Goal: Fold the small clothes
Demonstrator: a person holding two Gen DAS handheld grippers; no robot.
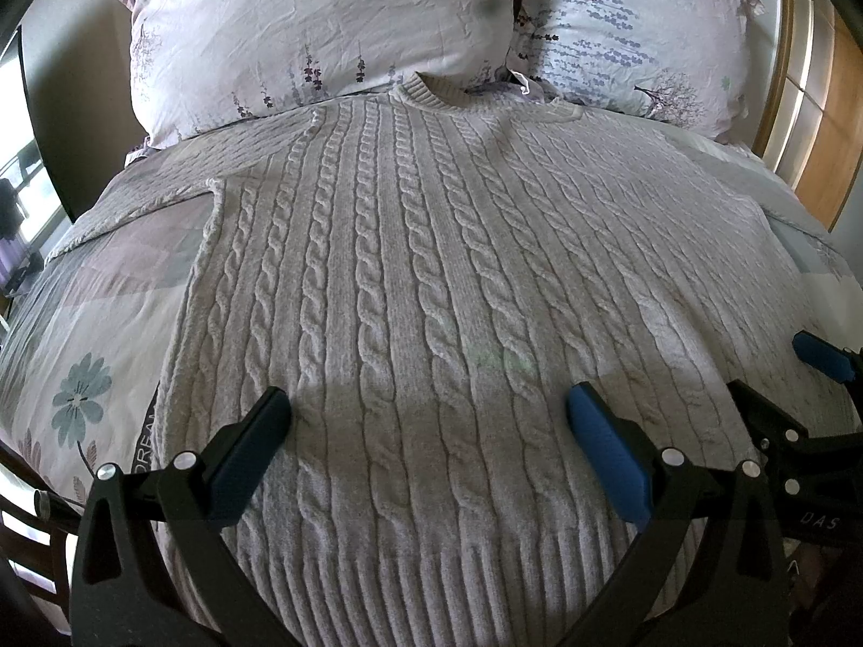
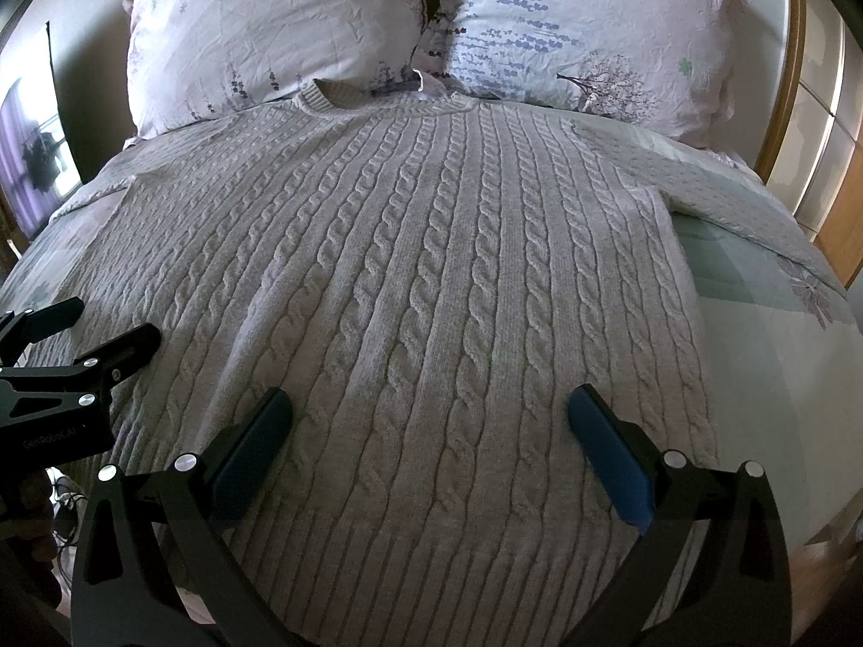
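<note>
A pale grey cable-knit sweater [image 1: 410, 269] lies flat and face up on the bed, collar toward the pillows and ribbed hem nearest me. It also shows in the right wrist view [image 2: 431, 280], both sleeves spread outward. My left gripper [image 1: 429, 410] is open and empty, hovering over the lower left part of the sweater near the hem. My right gripper [image 2: 431, 410] is open and empty over the lower right part. The right gripper shows at the right edge of the left wrist view [image 1: 776, 372]; the left gripper shows at the left edge of the right wrist view [image 2: 102, 323].
Two floral pillows [image 1: 323, 32] [image 2: 582, 32] lean at the head of the bed. A patterned bedsheet [image 1: 81, 334] [image 2: 766, 356] surrounds the sweater. A wooden headboard and wardrobe [image 2: 830, 172] stand at the right; a window [image 1: 16, 205] is at the left.
</note>
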